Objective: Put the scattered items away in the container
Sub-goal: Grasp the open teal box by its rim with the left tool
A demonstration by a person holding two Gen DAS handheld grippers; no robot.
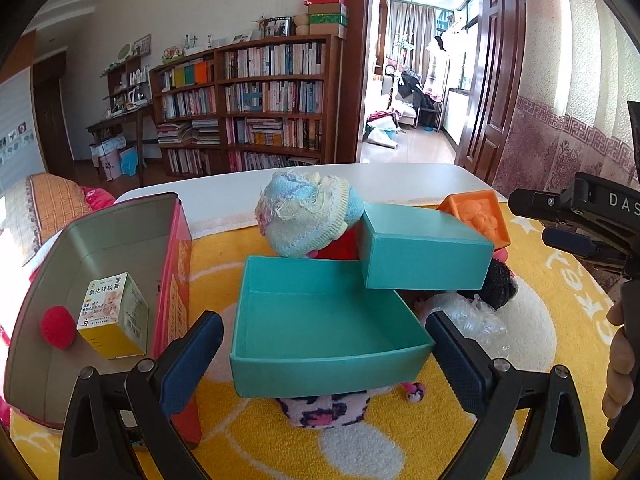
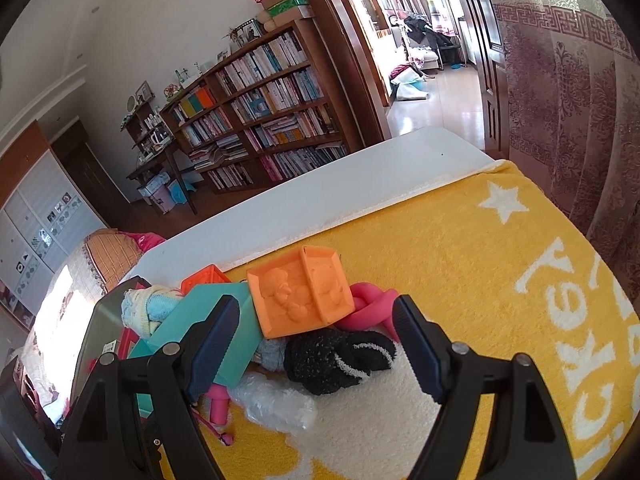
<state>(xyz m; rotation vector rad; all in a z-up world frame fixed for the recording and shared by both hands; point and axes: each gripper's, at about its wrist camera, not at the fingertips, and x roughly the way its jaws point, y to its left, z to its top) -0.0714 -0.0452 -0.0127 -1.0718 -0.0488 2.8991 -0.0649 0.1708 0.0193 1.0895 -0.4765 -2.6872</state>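
The red tin (image 1: pixel 176 264) stands open at the left, with a small medicine carton (image 1: pixel 114 320) and a red ball (image 1: pixel 58 328) inside. My left gripper (image 1: pixel 324 320) is open around an open teal box (image 1: pixel 328 372), and a thin gap shows at each pad. A teal lid (image 1: pixel 424 252) leans on the box's back edge, and a knit hat (image 1: pixel 308 216) lies behind it. My right gripper (image 2: pixel 316 300) is open and holds nothing. It hovers near an orange cube (image 2: pixel 300 292) and a black sock (image 2: pixel 336 356).
A yellow towel (image 2: pixel 480 260) covers the white table (image 2: pixel 360 176). Crumpled clear plastic (image 2: pixel 276 404), a pink twisted toy (image 2: pixel 372 312), a second orange cube (image 2: pixel 204 276) and a leopard-print sock (image 1: pixel 324 410) lie in the pile. A hand (image 1: pixel 620 360) holds the right gripper at the right edge.
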